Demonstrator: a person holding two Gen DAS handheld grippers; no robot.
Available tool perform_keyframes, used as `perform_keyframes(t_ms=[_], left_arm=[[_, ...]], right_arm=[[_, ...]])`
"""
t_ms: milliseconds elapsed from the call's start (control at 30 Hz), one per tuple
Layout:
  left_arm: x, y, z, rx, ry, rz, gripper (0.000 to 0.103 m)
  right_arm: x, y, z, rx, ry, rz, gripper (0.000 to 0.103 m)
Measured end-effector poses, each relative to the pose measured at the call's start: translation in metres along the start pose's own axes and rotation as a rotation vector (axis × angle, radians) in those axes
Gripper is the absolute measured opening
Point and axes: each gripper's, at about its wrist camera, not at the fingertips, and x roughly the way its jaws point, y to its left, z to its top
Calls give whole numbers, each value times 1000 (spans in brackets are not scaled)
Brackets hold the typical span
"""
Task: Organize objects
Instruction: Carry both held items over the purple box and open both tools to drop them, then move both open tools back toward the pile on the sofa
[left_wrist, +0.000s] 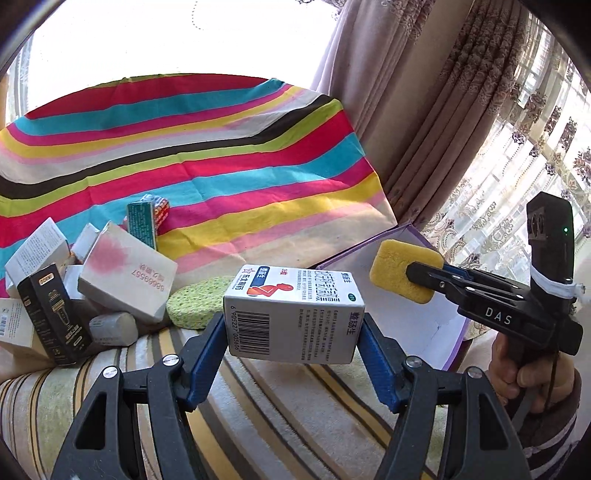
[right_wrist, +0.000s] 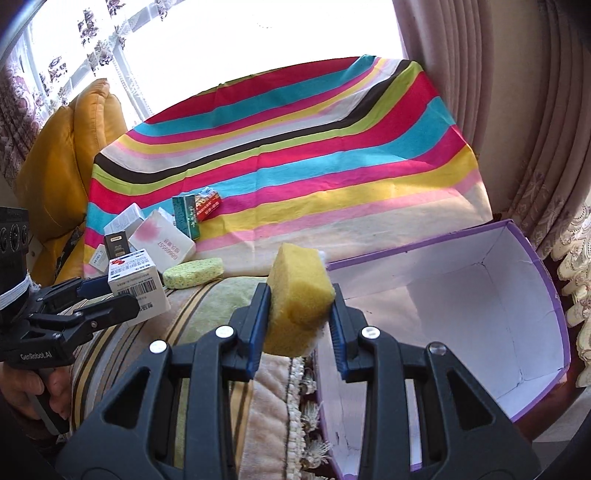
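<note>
Striped cloth covers the surface by the curtains, with a heap of boxes at its near edge. Left tool is clamped on a white carton, which sits squarely between its blue pads, barcode toward the camera. At 2 o'clock from it, the right tool pinches a yellow sponge, squeezed at both sides. A purple-rimmed bin lies open at 3 o'clock of the right tool, and a green sponge rests at its 10 o'clock near the heap.
</note>
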Motion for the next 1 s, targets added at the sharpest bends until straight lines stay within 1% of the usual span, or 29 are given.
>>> perform_keyframes(t_ms=[133, 267, 433, 500, 533, 567, 633, 667, 700, 767, 867, 1000], left_arm=[[16, -33, 5, 71, 29, -34, 70], [33, -64, 6, 142, 60, -62, 70], [49, -94, 6, 214, 94, -99, 70], [52, -103, 6, 235, 98, -121, 73], [54, -107, 6, 245, 102, -119, 76], [56, -109, 6, 249, 103, -114, 80], [56, -107, 6, 240, 100, -115, 83], [55, -105, 7, 228, 96, -117, 83], [54, -101, 8, 211, 93, -120, 84], [52, -94, 10, 177, 84, -117, 84], [47, -87, 12, 147, 68, -108, 84], [40, -80, 12, 128, 56, -87, 84]], right_arm=[[-4, -24, -5, 33, -8, -88, 35], [-8, -43, -8, 61, -18, -158, 35], [-15, -60, -11, 83, -27, -243, 35], [-17, -64, -11, 91, -33, -269, 37], [-18, -65, -11, 95, -38, -284, 37], [-19, -67, -10, 99, -39, -293, 39], [-21, -68, -11, 97, -36, -298, 44], [-22, -67, -11, 96, -38, -297, 48], [-22, -67, -10, 96, -41, -296, 55], [-23, -66, -9, 95, -48, -298, 64], [-24, -62, -8, 86, -55, -295, 68], [-26, -55, -5, 71, -66, -285, 79]])
